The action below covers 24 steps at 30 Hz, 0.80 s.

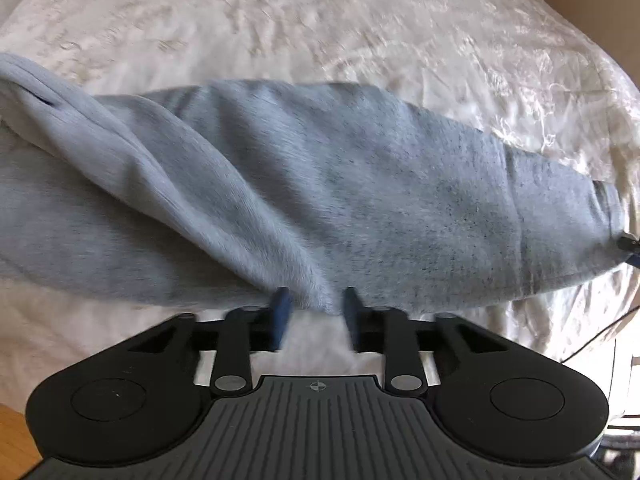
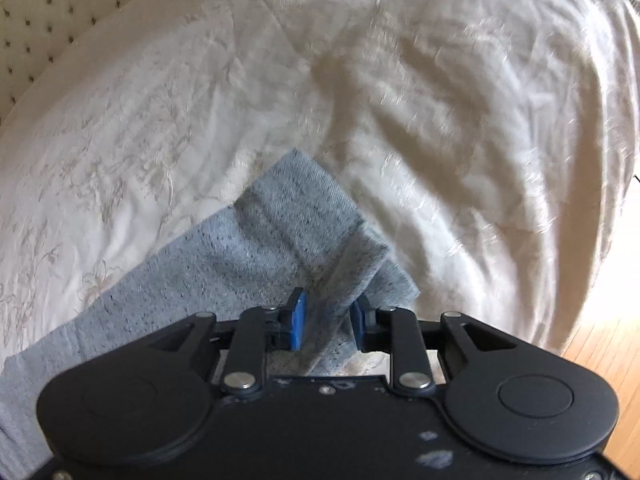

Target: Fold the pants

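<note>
Grey fleece sweatpants (image 1: 320, 184) lie across the white bedspread (image 1: 320, 20), one leg doubled over mid-frame. The left gripper (image 1: 316, 304) has its jaws spread astride the near fold; the right gripper (image 2: 328, 312), jaws likewise parted, straddles the ribbed cuff (image 2: 304, 208), probably letting go.

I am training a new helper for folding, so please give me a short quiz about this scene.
1. True or false: the pants are black.
2. The pants lie on: A) a bedspread, B) a floor, C) a chair.
3. Which is at the cuff, the left tool or the right tool?
Key: 1 false, they are grey; 2 A; 3 the right tool.
</note>
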{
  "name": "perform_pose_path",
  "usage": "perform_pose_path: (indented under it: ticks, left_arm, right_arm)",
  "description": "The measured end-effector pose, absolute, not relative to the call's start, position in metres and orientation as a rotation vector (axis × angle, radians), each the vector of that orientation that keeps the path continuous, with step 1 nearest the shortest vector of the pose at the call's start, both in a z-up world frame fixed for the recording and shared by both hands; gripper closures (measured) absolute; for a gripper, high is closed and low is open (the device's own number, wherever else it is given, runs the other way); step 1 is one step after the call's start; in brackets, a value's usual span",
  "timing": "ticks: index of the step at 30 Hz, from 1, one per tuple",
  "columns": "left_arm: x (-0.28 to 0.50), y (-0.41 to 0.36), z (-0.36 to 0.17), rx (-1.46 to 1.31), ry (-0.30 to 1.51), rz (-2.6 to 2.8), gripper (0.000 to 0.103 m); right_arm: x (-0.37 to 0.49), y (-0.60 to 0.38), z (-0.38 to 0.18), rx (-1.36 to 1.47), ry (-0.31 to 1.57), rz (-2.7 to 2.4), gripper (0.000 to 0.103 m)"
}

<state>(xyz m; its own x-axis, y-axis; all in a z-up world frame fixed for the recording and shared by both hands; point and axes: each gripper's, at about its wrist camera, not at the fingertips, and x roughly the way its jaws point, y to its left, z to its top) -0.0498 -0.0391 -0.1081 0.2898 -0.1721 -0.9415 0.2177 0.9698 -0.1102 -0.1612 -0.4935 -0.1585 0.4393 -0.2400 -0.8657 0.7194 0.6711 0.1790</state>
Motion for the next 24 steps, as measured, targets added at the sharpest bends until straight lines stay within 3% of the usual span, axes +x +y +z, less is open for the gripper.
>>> perform_pose_path:
  ticks: [3, 8, 12, 24]
  left_arm:
    - [-0.057, -0.022, -0.091, 0.056, 1.209, -0.242, 0.058]
    - [-0.043, 0.020, -0.063, 0.051, 1.147, -0.177, 0.052]
    - [-0.022, 0.052, -0.052, 0.056, 1.111, -0.142, 0.038]
    - [0.038, 0.132, -0.083, 0.214, 1.135, -0.245, 0.033]
  right_arm:
    - [-0.167, -0.490, -0.144, 0.564, 0.896, -0.665, 0.075]
    - [-0.168, -0.473, -0.116, 0.511, 0.822, -0.653, 0.073]
    - [-0.150, -0.439, -0.100, 0.455, 0.801, -0.559, 0.073]
    - [-0.073, -0.201, -0.093, 0.498, 0.898, -0.043, 0.071]
